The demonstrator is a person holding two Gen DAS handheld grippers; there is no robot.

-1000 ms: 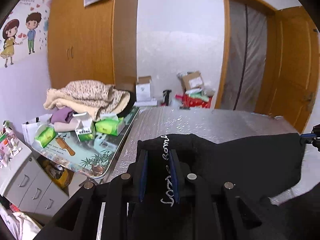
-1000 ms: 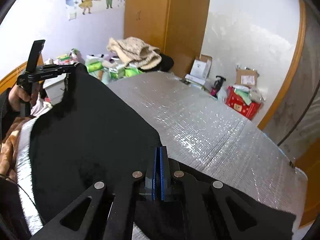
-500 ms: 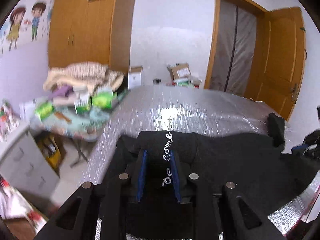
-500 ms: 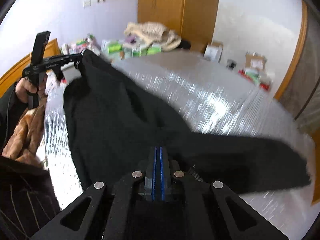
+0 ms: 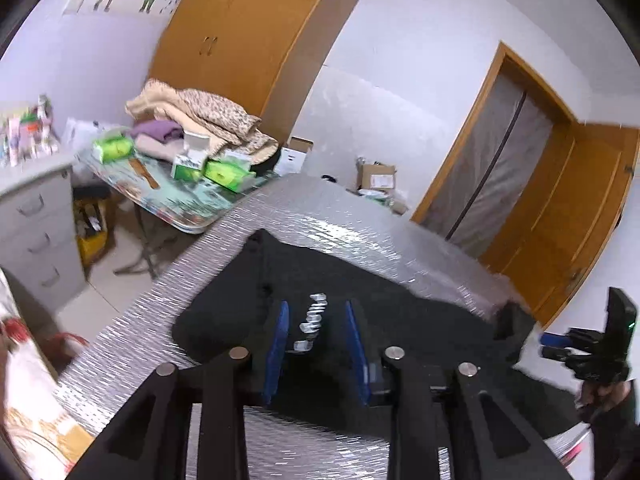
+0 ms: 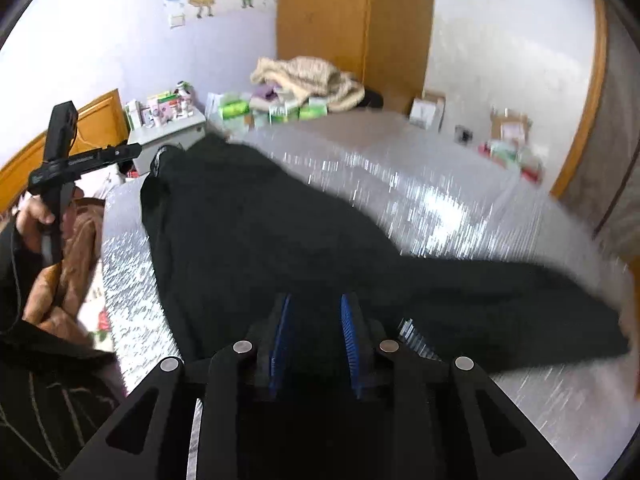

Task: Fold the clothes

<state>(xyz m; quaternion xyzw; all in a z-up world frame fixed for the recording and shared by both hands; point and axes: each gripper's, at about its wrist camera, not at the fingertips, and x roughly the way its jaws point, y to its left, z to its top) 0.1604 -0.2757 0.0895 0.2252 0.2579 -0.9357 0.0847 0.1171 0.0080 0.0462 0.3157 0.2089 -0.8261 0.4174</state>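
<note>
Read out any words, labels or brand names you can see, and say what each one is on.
None can be read.
White lettering on the black garment: blurred.
Print on the green boxes: too small.
White marking along the left claw arm: too small.

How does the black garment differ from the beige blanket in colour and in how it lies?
The black garment is dark and spread over the silver mat; the beige blanket is pale and heaped on the side table. The garment carries white lettering; the blanket shows none. Both are cloth.
</note>
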